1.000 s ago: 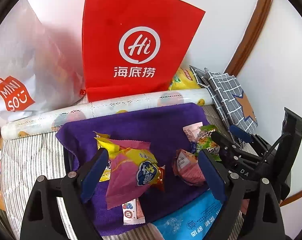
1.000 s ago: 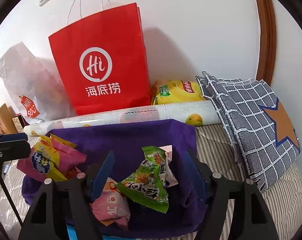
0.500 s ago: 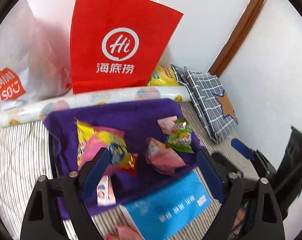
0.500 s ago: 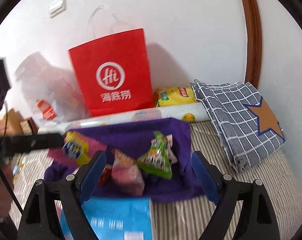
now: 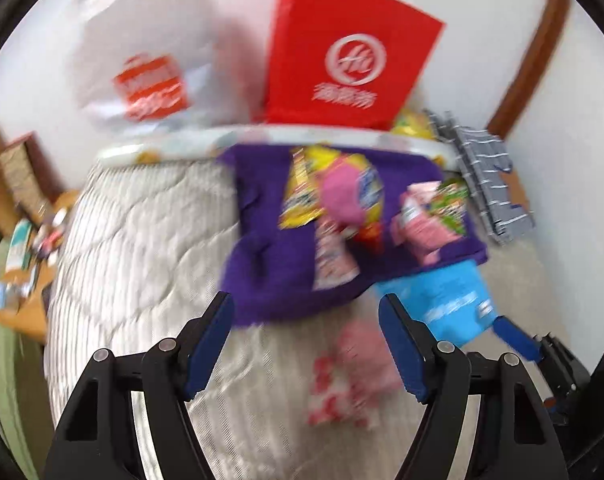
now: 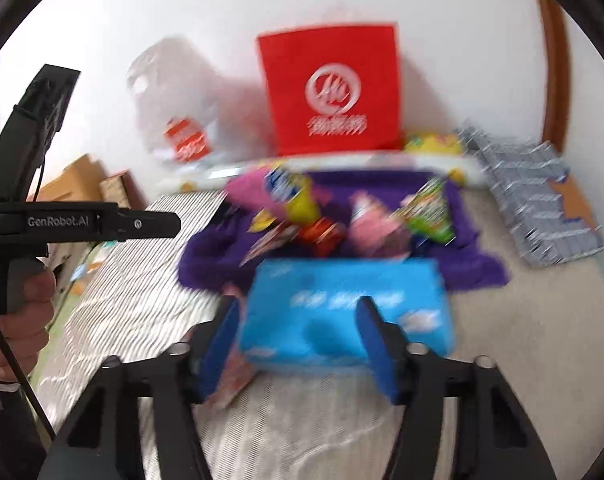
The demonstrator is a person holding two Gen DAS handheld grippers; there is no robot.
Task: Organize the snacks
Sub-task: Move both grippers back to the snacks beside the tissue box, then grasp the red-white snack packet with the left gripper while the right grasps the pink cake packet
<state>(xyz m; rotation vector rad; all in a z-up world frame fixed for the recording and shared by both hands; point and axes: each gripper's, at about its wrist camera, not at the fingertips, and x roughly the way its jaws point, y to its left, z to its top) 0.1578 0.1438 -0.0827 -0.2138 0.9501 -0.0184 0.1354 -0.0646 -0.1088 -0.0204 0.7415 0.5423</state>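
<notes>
Both grippers (image 5: 306, 344) farther from snacks (image 5: 334, 196)

Fuzzy purple cloth (image 5: 269, 280), glossy snack packets (image 5: 334, 196), matt red paper bag (image 5: 342, 48).

Snack packets (image 5: 342, 200) lie on a cloth (image 5: 269, 280), a box (image 6: 342, 308) before it, a paper bag (image 6: 330, 88) behind.

White walls (image 6: 442, 8), brown door frame (image 6: 556, 80), striped bed (image 5: 141, 240).
</notes>
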